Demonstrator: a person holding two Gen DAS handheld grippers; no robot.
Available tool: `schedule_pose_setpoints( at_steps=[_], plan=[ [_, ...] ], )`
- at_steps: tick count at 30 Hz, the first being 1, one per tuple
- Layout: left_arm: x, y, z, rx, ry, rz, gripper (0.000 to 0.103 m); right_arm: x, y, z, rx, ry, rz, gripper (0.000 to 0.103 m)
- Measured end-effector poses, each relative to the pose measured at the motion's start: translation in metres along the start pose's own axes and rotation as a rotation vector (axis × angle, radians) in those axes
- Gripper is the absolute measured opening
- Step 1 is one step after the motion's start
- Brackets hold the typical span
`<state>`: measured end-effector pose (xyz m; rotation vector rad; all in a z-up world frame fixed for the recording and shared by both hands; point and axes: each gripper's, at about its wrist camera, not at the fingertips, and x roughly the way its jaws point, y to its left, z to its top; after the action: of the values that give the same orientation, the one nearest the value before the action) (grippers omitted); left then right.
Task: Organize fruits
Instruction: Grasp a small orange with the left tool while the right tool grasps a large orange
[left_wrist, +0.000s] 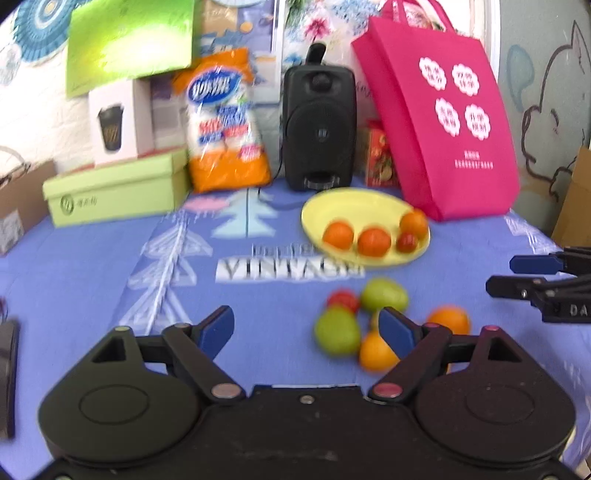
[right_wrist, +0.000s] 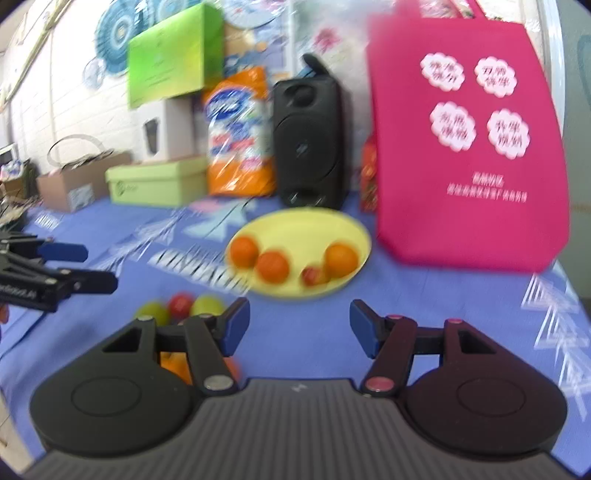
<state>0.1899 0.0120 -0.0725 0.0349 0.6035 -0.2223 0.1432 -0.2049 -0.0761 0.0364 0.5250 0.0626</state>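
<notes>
Both views motion-blurred; print on pink bag (left_wrist: 443, 122) unreadable. Right gripper (right_wrist: 299, 326) hides part of loose fruit pile (right_wrist: 181, 306); orange fruit barely visible behind its left finger. Yellow plate (left_wrist: 347, 206) holds three oranges (left_wrist: 373, 242) plus small red fruit (left_wrist: 407, 242). Left gripper (left_wrist: 306, 332) jaws apart, empty. Right jaws apart, empty. Loose green, red, orange fruit lies on blue cloth (left_wrist: 92, 277) near plate.

Four fruits (left_wrist: 373, 242) plated – five fruits loose (left_wrist: 337, 331)
</notes>
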Motion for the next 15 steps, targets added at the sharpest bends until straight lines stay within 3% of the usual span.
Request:
schedule_pose_setpoints(
  at_steps=[3, 5, 11, 15],
  plan=[
    [-0.002, -0.001, -0.022, 0.004, 0.036, 0.003, 0.08, -0.005, 0.02, -0.023, -0.033, 0.038, 0.032, 0.059],
    [0.001, -0.005, -0.03, 0.009, 0.057, 0.003, 0.079, -0.004, 0.032, -0.035, -0.077, 0.066, 0.007, 0.058],
    [0.015, -0.026, -0.037, 0.036, 0.087, -0.068, 0.076, 0.005, 0.042, -0.051, -0.105, 0.117, -0.01, 0.057],
    [0.031, -0.036, -0.038, 0.057, 0.111, -0.088, 0.054, 0.006, 0.042, -0.052, -0.111, 0.115, -0.01, 0.057]
  ],
)
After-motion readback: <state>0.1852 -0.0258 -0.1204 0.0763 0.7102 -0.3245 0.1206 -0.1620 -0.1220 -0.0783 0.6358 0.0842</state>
